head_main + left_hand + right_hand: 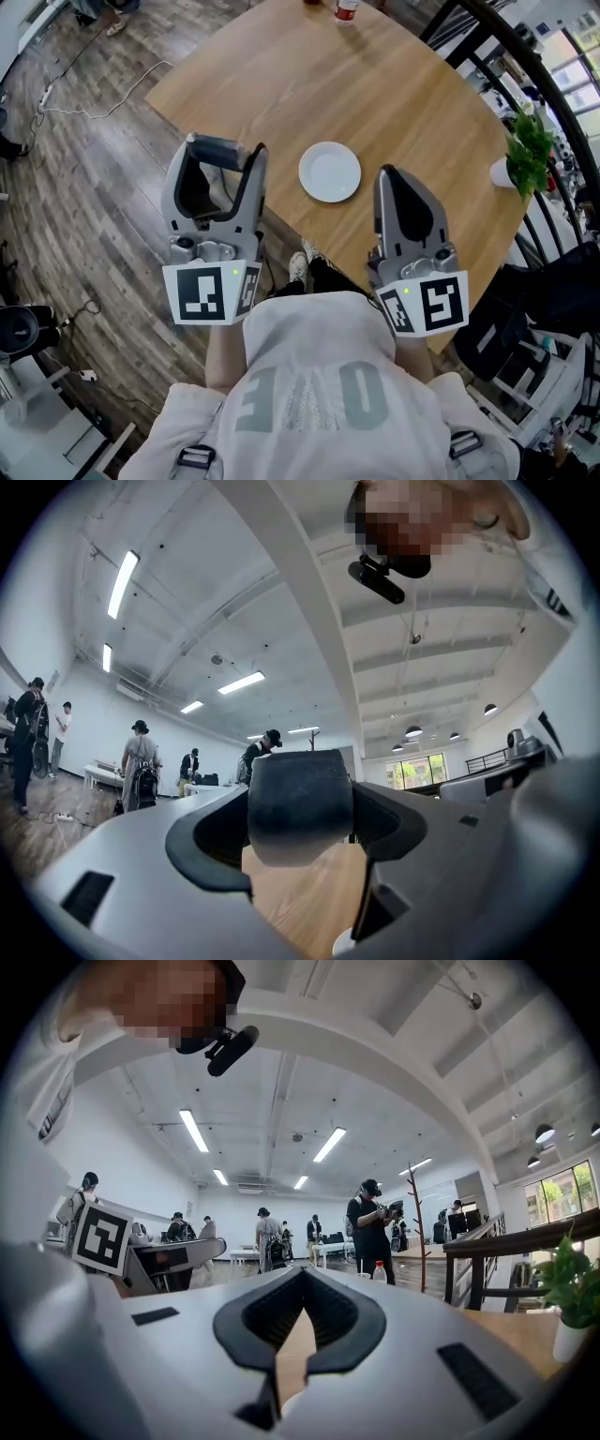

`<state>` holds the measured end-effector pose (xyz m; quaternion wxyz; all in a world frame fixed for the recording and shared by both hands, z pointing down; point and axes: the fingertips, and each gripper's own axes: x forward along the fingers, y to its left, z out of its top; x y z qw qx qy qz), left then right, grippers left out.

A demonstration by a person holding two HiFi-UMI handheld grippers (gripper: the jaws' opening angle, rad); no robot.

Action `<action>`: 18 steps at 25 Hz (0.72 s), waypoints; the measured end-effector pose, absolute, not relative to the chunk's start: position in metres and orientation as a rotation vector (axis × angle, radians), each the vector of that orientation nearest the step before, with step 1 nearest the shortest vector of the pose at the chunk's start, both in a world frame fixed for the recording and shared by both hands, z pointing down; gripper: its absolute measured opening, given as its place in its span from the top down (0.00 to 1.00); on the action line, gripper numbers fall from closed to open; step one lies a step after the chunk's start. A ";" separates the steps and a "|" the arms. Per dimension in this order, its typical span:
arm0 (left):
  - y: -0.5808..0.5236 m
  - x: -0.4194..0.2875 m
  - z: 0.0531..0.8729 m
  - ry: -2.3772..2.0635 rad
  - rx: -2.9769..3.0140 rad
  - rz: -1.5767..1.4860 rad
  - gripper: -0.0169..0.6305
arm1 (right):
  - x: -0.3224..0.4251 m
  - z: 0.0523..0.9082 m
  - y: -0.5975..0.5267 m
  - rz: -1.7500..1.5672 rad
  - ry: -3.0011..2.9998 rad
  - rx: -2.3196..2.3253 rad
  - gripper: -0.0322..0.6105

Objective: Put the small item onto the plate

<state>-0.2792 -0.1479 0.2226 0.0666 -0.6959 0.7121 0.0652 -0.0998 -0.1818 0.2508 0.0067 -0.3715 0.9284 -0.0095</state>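
Pale shirt (319, 375) at bottom, left gripper (225, 150) grasping a dark block (300, 803), right gripper (388, 173) clenched empty, white plate (330, 172) centre on wooden table (281, 84).

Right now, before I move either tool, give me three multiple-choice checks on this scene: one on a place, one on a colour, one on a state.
1. Where is the plate? A) on the floor B) on the table, near its front edge C) in the right tool
2. Plate colour? A) white B) red C) black
3. State of the left tool? A) shut on the dark small item B) shut, empty C) resting on the plate
Answers: 1 B, it lies on the wooden table; 2 A, it is plain white; 3 A, the left gripper view shows the item between its jaws.
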 end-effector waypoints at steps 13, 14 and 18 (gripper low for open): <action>-0.226 -0.217 0.276 1.962 -2.375 -0.263 0.47 | -0.081 0.275 -0.220 -0.110 2.891 -1.290 0.92; -0.235 -0.207 0.287 1.931 -2.402 -0.332 0.47 | -0.075 0.281 -0.224 -0.131 2.885 -1.311 0.92; -0.262 -0.170 0.343 1.743 -2.527 -0.619 0.47 | -0.058 0.301 -0.237 -0.223 2.865 -1.386 0.92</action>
